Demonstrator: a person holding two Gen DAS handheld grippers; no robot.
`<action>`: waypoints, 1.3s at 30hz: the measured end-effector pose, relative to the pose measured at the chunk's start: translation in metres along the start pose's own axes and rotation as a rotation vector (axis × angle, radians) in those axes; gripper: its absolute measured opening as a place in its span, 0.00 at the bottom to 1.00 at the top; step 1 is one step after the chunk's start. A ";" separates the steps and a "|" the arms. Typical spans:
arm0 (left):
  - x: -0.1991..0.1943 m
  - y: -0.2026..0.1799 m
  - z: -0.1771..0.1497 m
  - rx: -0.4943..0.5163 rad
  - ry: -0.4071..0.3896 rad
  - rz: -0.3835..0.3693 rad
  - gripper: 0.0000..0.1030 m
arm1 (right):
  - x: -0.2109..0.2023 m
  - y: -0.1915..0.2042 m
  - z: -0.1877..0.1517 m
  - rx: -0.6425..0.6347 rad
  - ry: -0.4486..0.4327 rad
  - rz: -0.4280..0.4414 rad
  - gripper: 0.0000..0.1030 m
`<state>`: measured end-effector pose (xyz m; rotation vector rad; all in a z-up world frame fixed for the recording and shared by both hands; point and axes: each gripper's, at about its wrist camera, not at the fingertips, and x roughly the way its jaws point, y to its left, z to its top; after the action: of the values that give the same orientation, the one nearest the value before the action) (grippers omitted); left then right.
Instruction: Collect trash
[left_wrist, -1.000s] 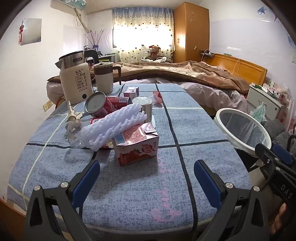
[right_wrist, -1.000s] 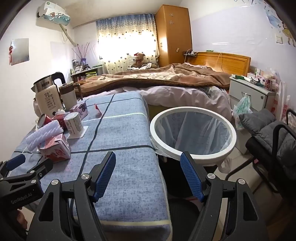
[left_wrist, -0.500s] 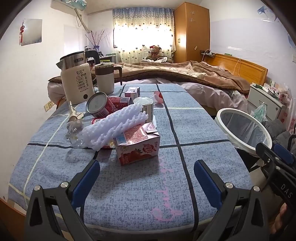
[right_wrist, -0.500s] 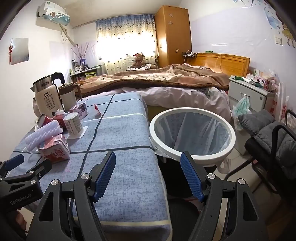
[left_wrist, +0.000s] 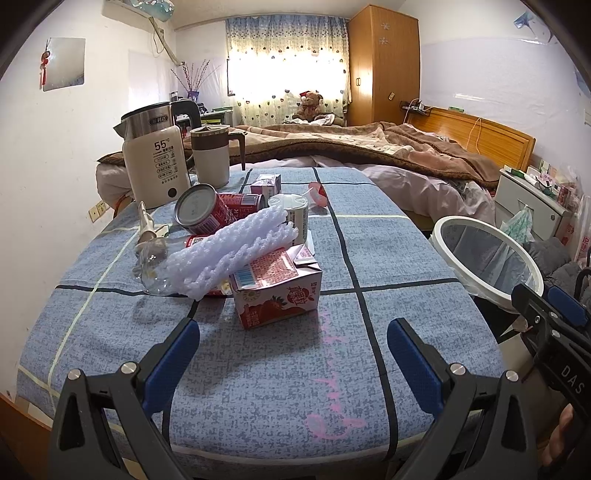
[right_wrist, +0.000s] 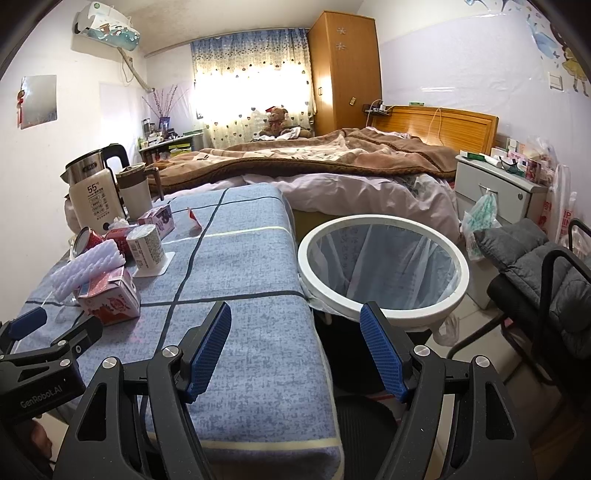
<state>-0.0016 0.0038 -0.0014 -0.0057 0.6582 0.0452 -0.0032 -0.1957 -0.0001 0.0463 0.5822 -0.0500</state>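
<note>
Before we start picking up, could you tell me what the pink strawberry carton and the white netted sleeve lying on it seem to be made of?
The pink strawberry carton looks like coated paperboard: printed, slightly glossy, with folded gable flaps. The white netted sleeve resting on it looks like soft foam mesh, matte and puffy, probably fruit-cushioning netting.

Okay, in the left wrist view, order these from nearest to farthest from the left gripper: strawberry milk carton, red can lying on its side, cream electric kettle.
1. Pink strawberry milk carton: just ahead of the left gripper, centre.
2. Red can lying on its side: behind the carton, left.
3. Cream electric kettle: far back, left.
</note>
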 end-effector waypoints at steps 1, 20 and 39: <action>0.000 0.000 0.000 0.000 -0.001 0.001 1.00 | 0.000 0.000 0.000 0.002 0.001 0.001 0.70; -0.001 -0.001 0.001 -0.002 -0.001 -0.002 1.00 | 0.000 0.000 0.000 0.001 0.000 0.001 0.70; -0.002 0.001 0.001 -0.003 0.000 -0.003 1.00 | -0.001 0.000 0.001 0.000 -0.001 -0.002 0.70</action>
<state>-0.0024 0.0044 0.0006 -0.0100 0.6581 0.0429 -0.0040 -0.1962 0.0014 0.0462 0.5816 -0.0521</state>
